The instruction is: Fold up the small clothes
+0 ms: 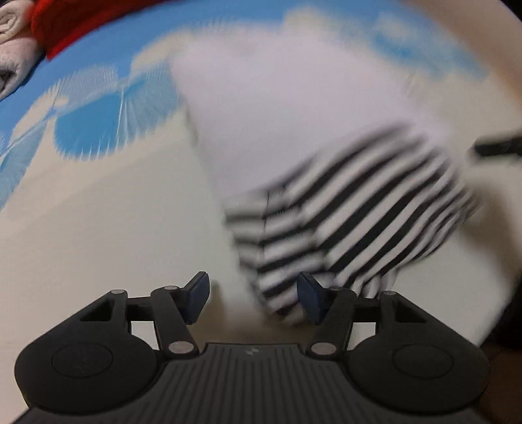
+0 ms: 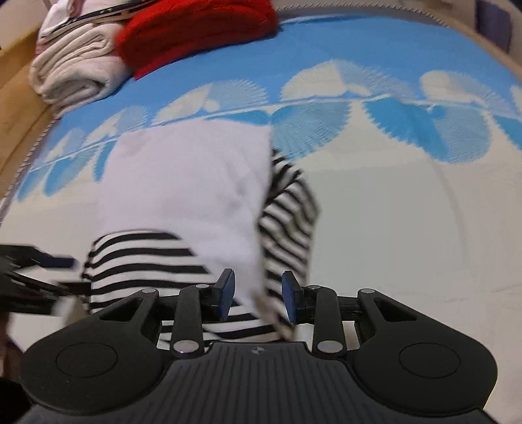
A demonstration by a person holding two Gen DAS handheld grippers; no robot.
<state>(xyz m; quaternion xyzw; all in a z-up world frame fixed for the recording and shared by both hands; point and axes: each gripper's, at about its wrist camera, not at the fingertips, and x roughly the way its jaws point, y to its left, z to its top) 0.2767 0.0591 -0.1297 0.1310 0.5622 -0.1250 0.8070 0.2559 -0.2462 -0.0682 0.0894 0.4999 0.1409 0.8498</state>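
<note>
The garment (image 2: pixel 182 182), a small white top with black-and-white striped sleeves, lay on the bed cover (image 2: pixel 407 212), a cream surface bearing a blue fan pattern across its upper part.

In the right wrist view, the garment occupied the centre-left of the frame. Its white body ran from mid-frame down toward the bottom. One striped sleeve (image 2: pixel 143 261) lay folded across the lower left of the body. The other striped sleeve (image 2: pixel 287 221) ran down the right edge of the white panel.

The right gripper (image 2: pixel 258 295) stood at the lower centre, jaws parted. The lower edge of the garment showed between its blue pads (image 2: pixel 226 293); no pad was seen pressing on the fabric.

The left gripper (image 2: pixel 49 264) entered from the left edge of that frame, blurred, next to the folded sleeve.

In the left wrist view, heavily blurred, the left gripper (image 1: pixel 253 298) stood with jaws wide apart. The striped sleeve (image 1: pixel 342 228) lay in the lower centre-right, its lower end reaching between the pads (image 1: pixel 308 298); contact could not be judged.

At the upper left of both views lay a folded cream cloth (image 2: pixel 75 71) and, touching it, a red knitted item (image 2: pixel 195 29).
</note>
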